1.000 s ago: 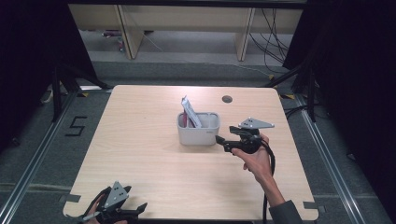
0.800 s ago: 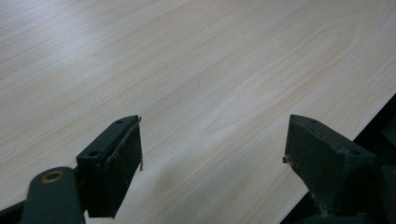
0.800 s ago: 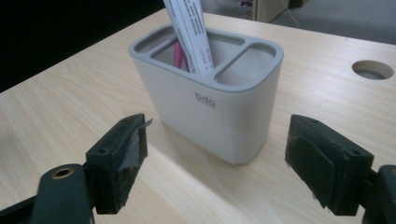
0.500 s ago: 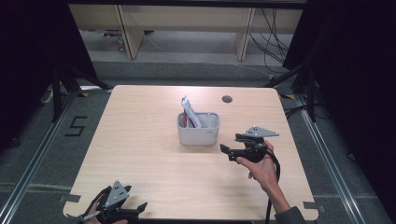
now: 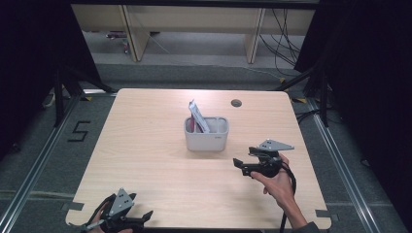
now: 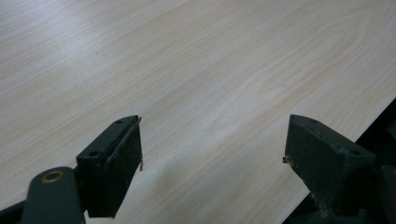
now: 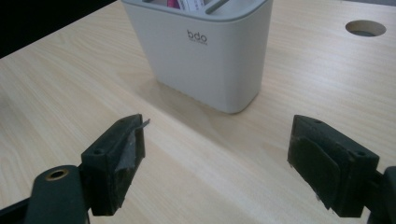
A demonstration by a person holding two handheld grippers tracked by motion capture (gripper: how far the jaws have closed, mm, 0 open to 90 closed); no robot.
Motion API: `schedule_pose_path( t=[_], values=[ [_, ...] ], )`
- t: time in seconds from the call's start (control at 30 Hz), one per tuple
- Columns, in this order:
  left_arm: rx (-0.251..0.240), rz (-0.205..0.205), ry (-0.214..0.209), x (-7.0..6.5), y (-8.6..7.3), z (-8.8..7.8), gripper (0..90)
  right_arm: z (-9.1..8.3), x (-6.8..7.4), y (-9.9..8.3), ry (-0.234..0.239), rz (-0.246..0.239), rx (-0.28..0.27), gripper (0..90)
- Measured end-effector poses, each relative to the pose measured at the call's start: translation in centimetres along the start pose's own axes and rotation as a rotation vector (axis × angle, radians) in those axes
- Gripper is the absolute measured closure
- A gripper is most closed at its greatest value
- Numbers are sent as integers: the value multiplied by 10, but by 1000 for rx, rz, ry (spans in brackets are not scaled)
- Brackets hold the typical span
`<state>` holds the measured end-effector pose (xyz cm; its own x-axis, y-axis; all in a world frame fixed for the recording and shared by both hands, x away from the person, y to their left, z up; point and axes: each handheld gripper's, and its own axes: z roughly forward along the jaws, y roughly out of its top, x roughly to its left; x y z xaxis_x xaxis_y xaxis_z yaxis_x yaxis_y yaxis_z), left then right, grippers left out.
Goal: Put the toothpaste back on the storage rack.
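The grey desk organiser (image 5: 206, 134) is taken as the landmark; it stands upright near the middle of the wooden table (image 5: 145, 160), and a white and pink packet (image 5: 198, 118) is seen leaning out of its left compartment, tilted toward the far left. The right gripper (image 5: 241, 166) is held to the right of the organiser and nearer the person, apart from it, with its jaws spread wide and nothing between them; they have just been opening. In the right gripper view the organiser's front wall (image 7: 205, 56) is faced at close range, and a frayed strip appears to hang from one pad (image 7: 126, 154), though this is poorly resolved. The left gripper (image 5: 138, 221) is rested at the table's near edge, well to the left of the organiser, jaws likewise wide and empty over bare wood (image 6: 196, 84).

Risks, as judged: the light organiser could be nudged or tipped if it is approached low from this side; the leaning packet could be knocked further over; a worn pad could let a thin packet slip.
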<state>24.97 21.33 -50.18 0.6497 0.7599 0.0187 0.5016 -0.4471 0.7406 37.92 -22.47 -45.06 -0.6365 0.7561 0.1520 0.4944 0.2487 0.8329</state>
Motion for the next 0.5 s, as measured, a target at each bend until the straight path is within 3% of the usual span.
schedule_pose_path(
  t=[0.03, 0.23, 0.3, 0.4, 0.47, 0.5],
  values=[
    [-2, 5, -12, 0, -1, -1, 184, -1, 0, -2, -19, -16, -5, 195],
    [-2, 6, -4, 1, -1, -3, 184, -7, 3, -14, -21, -21, 16, 188],
    [13, 21, -7, 0, 0, -3, 184, -9, 7, -18, -4, 20, 21, 188],
    [-2, -5, -5, -1, -1, -2, 184, -11, 7, -25, -13, -12, 34, 187],
    [3, 8, 0, 0, -2, -3, 185, -12, 9, -29, -5, -17, 44, 187],
    [8, 5, 1, 1, -2, -4, 184, -12, 12, -31, 7, 9, 42, 187]
  ],
)
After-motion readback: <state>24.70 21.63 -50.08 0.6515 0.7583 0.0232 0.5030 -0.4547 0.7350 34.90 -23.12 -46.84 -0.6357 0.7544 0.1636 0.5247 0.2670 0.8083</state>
